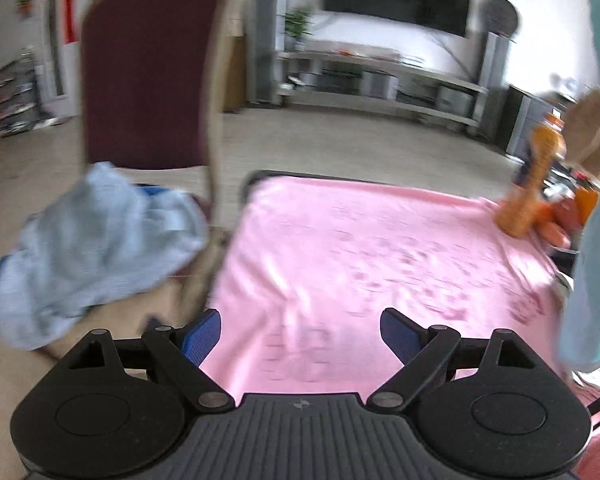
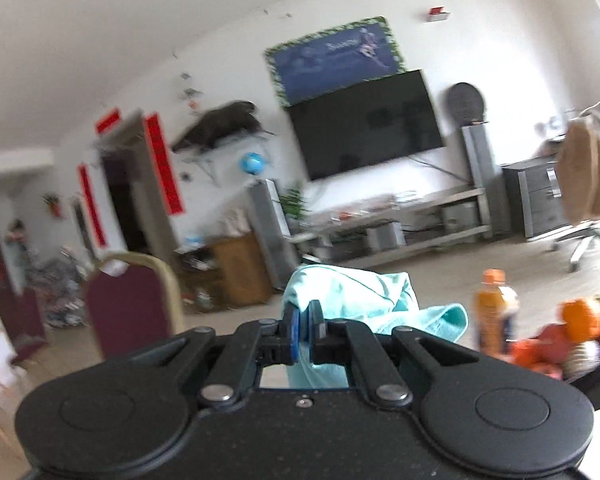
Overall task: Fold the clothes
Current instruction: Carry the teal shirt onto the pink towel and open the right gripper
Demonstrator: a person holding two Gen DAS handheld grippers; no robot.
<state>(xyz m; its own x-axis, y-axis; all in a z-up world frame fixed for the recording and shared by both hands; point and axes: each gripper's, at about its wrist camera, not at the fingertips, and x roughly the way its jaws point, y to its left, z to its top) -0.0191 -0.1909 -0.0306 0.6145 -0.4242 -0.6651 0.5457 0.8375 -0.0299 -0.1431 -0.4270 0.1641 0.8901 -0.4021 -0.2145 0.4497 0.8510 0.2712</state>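
Observation:
My right gripper (image 2: 303, 322) is shut on a teal garment (image 2: 360, 300) and holds it up in the air; the cloth bunches over the fingers and hangs below them. The same teal garment (image 1: 598, 184) hangs down the right edge of the left wrist view. My left gripper (image 1: 300, 334) is open and empty, low over the near part of a table covered with a pink cloth (image 1: 380, 248). A crumpled light blue garment (image 1: 92, 248) lies on the seat of a chair left of the table.
A maroon chair with a gold frame (image 1: 148, 76) stands left of the table. An orange drink bottle (image 1: 534, 184) and orange and red items (image 2: 572, 332) sit at the table's far right. A TV (image 2: 364, 124), its stand and a swivel chair (image 2: 592, 184) lie beyond.

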